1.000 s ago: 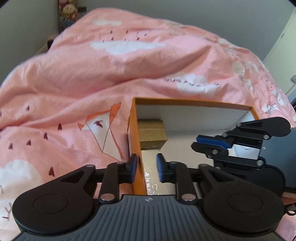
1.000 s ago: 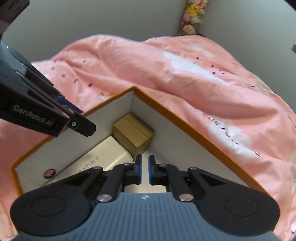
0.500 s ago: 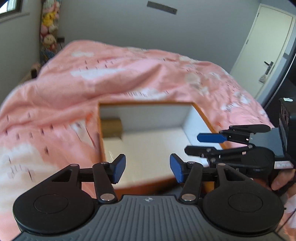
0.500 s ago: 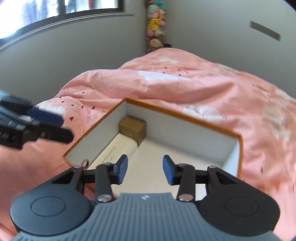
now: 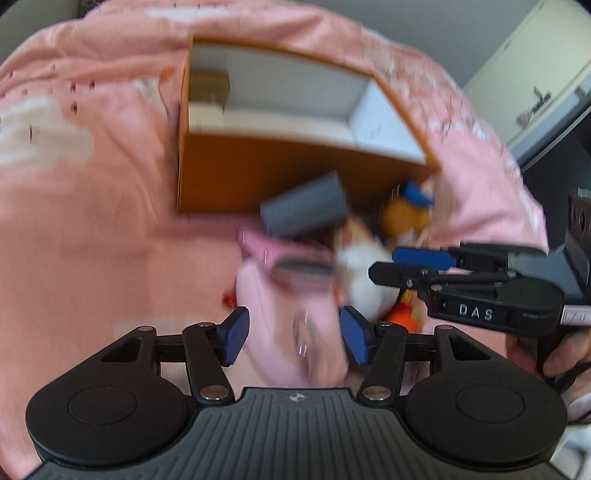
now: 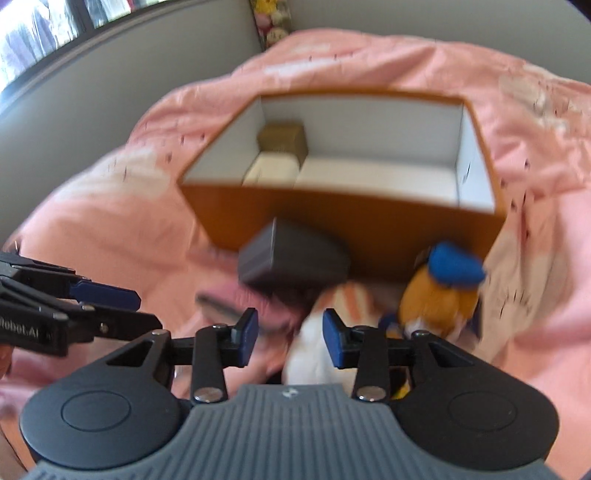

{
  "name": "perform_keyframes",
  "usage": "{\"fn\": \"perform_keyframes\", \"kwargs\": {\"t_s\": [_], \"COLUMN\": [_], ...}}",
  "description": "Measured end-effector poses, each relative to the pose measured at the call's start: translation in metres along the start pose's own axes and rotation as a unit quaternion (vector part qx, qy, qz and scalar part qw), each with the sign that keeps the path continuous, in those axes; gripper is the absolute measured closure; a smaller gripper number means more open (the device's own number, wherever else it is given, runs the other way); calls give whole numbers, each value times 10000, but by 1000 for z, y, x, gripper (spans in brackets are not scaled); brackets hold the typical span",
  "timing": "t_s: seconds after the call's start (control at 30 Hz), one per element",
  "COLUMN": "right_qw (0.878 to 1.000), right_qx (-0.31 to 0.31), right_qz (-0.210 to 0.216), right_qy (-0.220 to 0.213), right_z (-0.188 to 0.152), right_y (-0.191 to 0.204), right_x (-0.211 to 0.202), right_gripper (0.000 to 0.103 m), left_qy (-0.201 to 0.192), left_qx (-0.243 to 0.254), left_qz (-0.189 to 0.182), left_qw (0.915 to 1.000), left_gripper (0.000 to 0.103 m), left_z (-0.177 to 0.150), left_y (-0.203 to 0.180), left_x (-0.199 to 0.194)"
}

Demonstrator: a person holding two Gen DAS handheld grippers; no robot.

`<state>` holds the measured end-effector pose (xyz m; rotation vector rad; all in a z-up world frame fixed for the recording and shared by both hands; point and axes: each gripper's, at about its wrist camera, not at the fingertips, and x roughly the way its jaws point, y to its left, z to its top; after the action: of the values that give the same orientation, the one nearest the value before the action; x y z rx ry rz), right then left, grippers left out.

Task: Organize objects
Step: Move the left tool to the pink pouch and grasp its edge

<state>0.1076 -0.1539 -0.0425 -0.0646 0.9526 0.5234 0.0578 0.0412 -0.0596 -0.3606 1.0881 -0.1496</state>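
Observation:
An orange box (image 5: 258, 177) (image 6: 369, 225) with a white inside lies on the pink duvet. It holds a small brown carton (image 5: 208, 86) (image 6: 282, 138) and a cream flat pack (image 6: 271, 170) in its left corner. In front of it lie a grey box (image 5: 304, 212) (image 6: 291, 264), a pink case (image 5: 288, 295), a white and orange plush (image 5: 364, 273) (image 6: 314, 354) and an orange plush with a blue cap (image 5: 406, 216) (image 6: 439, 295). My left gripper (image 5: 295, 334) is open above the pink case. My right gripper (image 6: 290, 338) is open above the white plush. Both views are blurred.
The pink duvet (image 5: 92, 240) covers the bed around the box. A grey wall (image 6: 110, 85) and stuffed toys (image 6: 271, 22) stand at the far end. A white door (image 5: 532, 85) is at the right.
Both grippers have pulled back from inside the box toward the near side and opened wider. The pile of objects in front of the box has come into view.

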Motion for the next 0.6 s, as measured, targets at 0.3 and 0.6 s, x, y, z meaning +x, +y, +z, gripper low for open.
{"fn": "perform_keyframes", "kwargs": {"t_s": [0.3,0.6], "right_qw": [9953,9910], "right_qx": [-541,-887], "right_qz": [-42,-166], "right_qy": [799,985], "right_z": [-34,-43], "right_y": [26,37], "right_x": [22,29], "right_gripper": [67,67], "left_qy": [944,401], "left_qx": [729,821], "left_qz": [215,88], "left_qw": [9926,9958], "left_gripper": [35,48], "left_z": [-30,-28], "left_y": [-16,-16], "left_x": [16,17]}}
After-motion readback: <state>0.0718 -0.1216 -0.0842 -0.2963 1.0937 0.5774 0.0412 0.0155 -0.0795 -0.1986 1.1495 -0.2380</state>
